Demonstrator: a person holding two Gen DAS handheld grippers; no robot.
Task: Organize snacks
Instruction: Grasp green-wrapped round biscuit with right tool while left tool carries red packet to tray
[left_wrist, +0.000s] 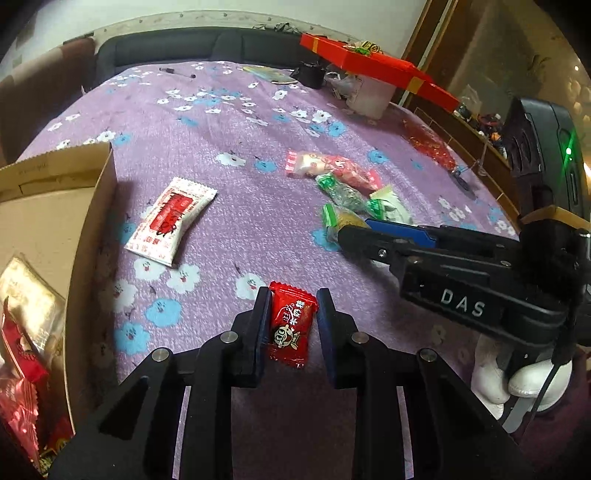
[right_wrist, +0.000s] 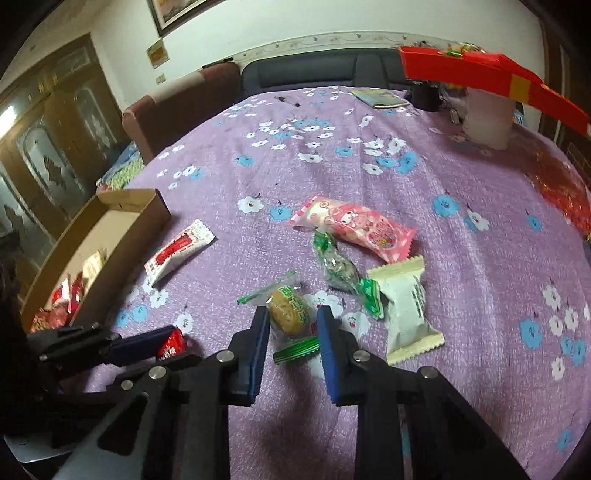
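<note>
My left gripper (left_wrist: 294, 295) is shut on a small red candy (left_wrist: 291, 325) that lies on the purple flowered cloth (left_wrist: 229, 122). To its right, my right gripper (right_wrist: 293, 314) is shut on a yellow snack in a green-edged clear wrapper (right_wrist: 288, 314). In the right wrist view the left gripper (right_wrist: 173, 339) shows at the lower left with the red candy (right_wrist: 170, 345) between its fingers. On the cloth lie a white and red packet (left_wrist: 171, 221), a pink packet (right_wrist: 354, 225), a green clear-wrapped candy (right_wrist: 336, 266) and a white packet (right_wrist: 406, 310).
An open cardboard box (left_wrist: 92, 221) stands at the left with several red and gold snacks in it. A red flat box (left_wrist: 369, 62) rests on a white container at the far right. A red bag (left_wrist: 428, 144) lies near the table's right edge. A white-gloved hand (left_wrist: 517, 380) holds the right gripper.
</note>
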